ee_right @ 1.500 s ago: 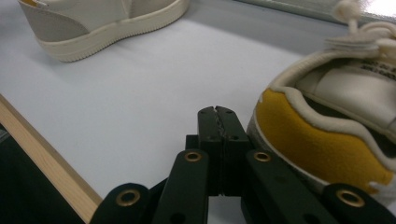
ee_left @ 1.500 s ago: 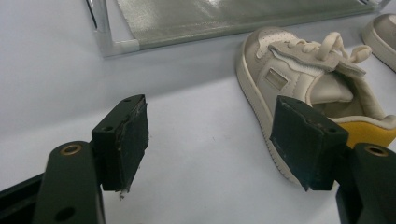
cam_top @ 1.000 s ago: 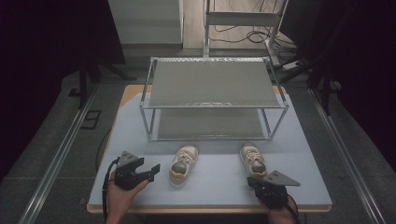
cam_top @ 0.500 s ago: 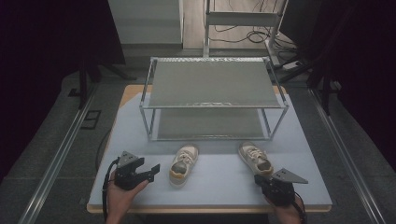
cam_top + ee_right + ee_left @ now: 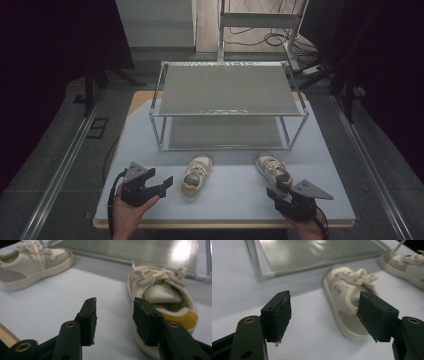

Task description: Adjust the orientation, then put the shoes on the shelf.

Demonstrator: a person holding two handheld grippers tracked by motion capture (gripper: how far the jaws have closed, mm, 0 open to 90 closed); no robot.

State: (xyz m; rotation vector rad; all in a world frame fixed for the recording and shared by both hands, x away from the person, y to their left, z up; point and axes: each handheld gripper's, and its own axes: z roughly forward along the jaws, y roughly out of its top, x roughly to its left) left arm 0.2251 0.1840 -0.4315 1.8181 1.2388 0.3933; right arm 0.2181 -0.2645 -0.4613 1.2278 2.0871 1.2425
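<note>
High view: a two-tier metal rack [image 5: 227, 107] stands mid-table; two cream sneakers lie below it, the left sneaker [image 5: 196, 175] at centre, the right sneaker [image 5: 273, 170] lower right. The left gripper [image 5: 162, 183] sits lower left, the right gripper [image 5: 276, 194] lower right, seemingly just beside that shoe's heel.

Left gripper view: jaws spread wide, nothing between them.

Right gripper view: jaws parted, heel behind the right jaw.

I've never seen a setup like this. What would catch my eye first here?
Probably the pair of cream sneakers, the left shoe and the right shoe, on the pale table in front of a two-tier metal rack. Near the front edge, the left claw and the right claw are both open.
</note>
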